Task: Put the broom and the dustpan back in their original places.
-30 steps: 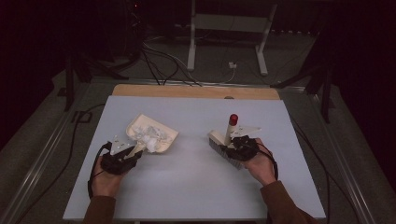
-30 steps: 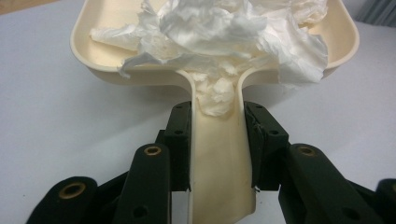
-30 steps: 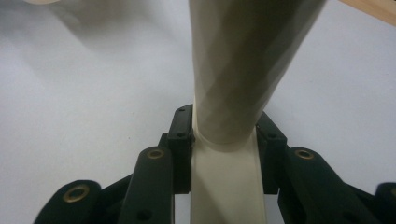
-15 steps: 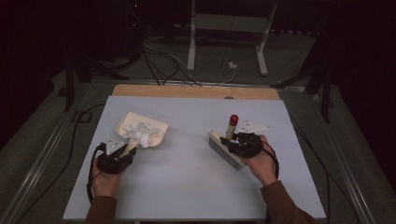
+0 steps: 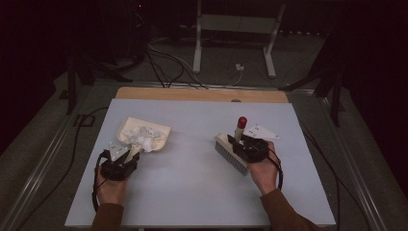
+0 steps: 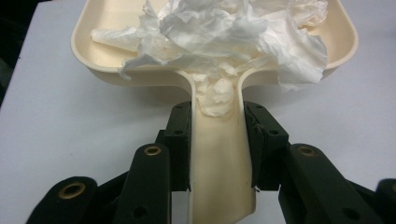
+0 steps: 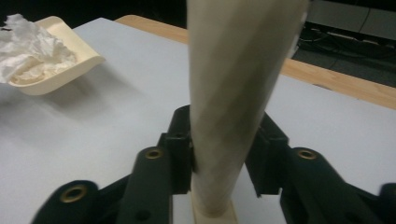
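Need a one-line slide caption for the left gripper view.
Left gripper shut on the handle of a cream dustpan holding crumpled white tissue, on a pale table.

Glossy cream plastic dustpan (image 6: 219,154), crumpled white paper (image 6: 224,32), matt wooden brush handle (image 7: 233,93).

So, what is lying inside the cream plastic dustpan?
Crumpled white tissue paper fills the cream plastic dustpan, spilling into its handle channel. Anything beneath the paper is covered.

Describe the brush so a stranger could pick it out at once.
Start at the pale blue table and go to its right half, where the right gripper is shut on an upright handle. That is the brush: cream block, bristles, red-tipped handle. The dustpan to its left holds crumpled paper.
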Tool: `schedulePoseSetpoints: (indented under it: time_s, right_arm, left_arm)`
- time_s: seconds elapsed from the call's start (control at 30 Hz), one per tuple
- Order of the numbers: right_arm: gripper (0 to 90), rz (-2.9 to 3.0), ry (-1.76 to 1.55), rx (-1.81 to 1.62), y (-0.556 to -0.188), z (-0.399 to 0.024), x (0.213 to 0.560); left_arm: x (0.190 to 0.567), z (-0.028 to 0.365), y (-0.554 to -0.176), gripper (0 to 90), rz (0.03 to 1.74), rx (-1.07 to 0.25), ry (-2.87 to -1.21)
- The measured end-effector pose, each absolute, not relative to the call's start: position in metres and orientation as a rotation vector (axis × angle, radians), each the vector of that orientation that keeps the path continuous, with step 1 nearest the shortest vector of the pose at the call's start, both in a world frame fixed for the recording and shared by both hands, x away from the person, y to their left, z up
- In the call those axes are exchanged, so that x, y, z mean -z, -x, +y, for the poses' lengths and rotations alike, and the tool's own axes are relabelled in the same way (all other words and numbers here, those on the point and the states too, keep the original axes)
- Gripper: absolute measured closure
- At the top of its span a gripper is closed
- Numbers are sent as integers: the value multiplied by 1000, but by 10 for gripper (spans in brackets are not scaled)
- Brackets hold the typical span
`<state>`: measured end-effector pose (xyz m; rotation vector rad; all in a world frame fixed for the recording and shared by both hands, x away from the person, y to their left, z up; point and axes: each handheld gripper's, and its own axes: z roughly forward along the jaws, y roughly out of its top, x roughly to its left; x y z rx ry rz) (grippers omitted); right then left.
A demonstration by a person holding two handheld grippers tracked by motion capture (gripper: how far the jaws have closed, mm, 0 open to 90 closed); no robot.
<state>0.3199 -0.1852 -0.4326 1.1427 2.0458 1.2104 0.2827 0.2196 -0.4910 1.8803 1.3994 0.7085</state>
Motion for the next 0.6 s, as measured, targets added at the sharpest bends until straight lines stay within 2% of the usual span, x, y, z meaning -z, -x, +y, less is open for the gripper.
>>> schedulePoseSetpoints:
  time_s: [0.6]
  right_arm:
    - [704, 2284, -930, -1282, -327, -217, 422]
  left_arm:
    - [489, 223, -276, 665, 1412, -706, -1832]
